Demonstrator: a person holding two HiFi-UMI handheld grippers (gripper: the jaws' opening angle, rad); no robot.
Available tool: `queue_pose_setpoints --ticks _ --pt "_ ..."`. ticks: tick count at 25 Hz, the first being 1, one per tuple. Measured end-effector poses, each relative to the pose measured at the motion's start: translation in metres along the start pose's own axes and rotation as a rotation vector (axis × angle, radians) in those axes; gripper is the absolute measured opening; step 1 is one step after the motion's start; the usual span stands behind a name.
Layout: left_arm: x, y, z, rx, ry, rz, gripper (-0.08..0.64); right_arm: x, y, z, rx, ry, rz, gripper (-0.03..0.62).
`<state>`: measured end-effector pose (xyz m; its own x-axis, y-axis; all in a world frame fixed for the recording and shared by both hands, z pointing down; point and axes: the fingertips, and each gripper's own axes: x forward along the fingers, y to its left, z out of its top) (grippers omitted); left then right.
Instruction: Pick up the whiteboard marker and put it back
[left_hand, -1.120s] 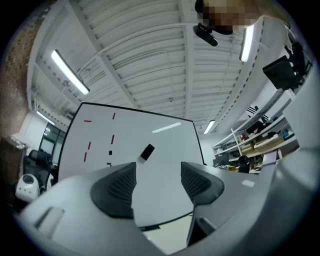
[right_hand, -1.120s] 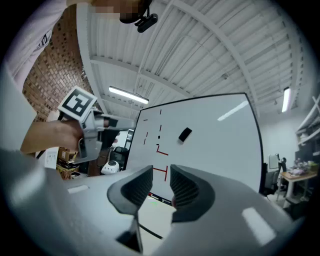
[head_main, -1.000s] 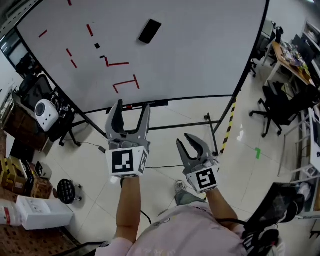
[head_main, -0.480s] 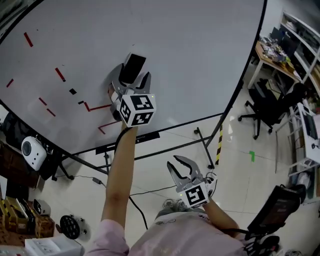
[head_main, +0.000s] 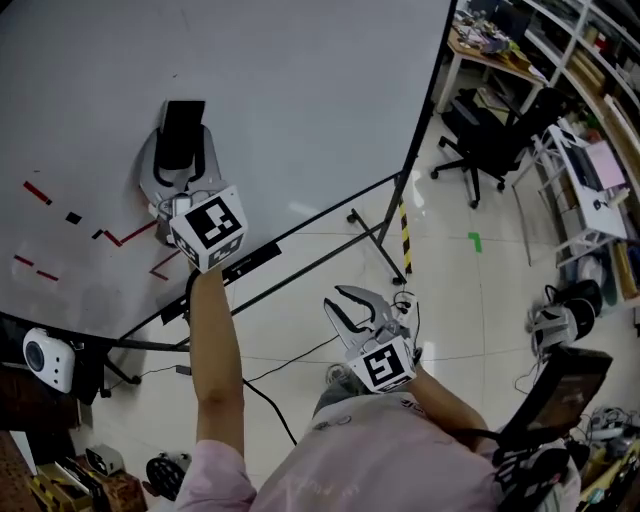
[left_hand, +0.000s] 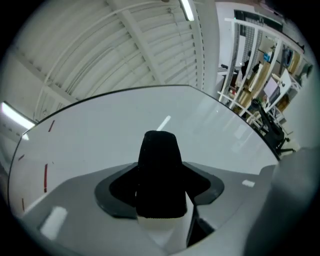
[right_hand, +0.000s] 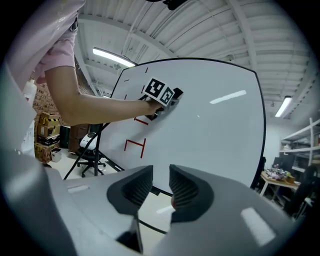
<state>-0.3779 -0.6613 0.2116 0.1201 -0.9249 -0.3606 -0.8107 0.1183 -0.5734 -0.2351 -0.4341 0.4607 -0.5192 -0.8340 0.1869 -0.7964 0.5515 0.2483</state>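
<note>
A black eraser (head_main: 182, 125) sits flat on the whiteboard (head_main: 300, 90), above several red marks (head_main: 135, 235). My left gripper (head_main: 184, 150) reaches up to the board; its jaws have just been closing and now grip the eraser from both sides. In the left gripper view the black felt eraser (left_hand: 159, 170) on its white base fills the gap between the pads. My right gripper (head_main: 352, 312) hangs low in front of my body, open and empty, facing the board (right_hand: 161, 187). I cannot make out a marker.
A dark strip (head_main: 240, 265) lies on the board's lower rail. The stand has a yellow-and-black striped leg (head_main: 405, 240). An office chair (head_main: 490, 140) and desks stand at the right, a white device (head_main: 45, 360) at lower left, cables on the floor.
My left gripper went from waist height up to the board and closed around the black eraser. The right gripper sank a little. The head view swung to the right.
</note>
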Motion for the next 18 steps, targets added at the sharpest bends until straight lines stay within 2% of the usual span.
queue_pose_setpoints --ticks 3,5,10,14,18 --pt "-0.034 0.008 0.026 -0.080 -0.113 0.020 0.267 -0.011 0.004 -0.002 -0.039 0.035 0.010 0.100" --pt "-0.068 0.010 0.047 -0.165 -0.164 0.021 0.267 -0.024 0.007 -0.004 -0.046 0.052 0.014 0.100" --pt "-0.152 0.005 0.098 -0.369 -0.269 -0.038 0.267 -0.061 0.004 -0.002 -0.064 0.026 0.021 0.100" --pt "-0.227 -0.030 0.140 -0.491 -0.313 -0.111 0.267 -0.116 0.001 -0.022 -0.047 0.020 0.038 0.098" --pt "-0.309 -0.097 0.179 -0.556 -0.254 -0.114 0.267 -0.203 -0.003 -0.059 -0.057 -0.030 0.076 0.098"
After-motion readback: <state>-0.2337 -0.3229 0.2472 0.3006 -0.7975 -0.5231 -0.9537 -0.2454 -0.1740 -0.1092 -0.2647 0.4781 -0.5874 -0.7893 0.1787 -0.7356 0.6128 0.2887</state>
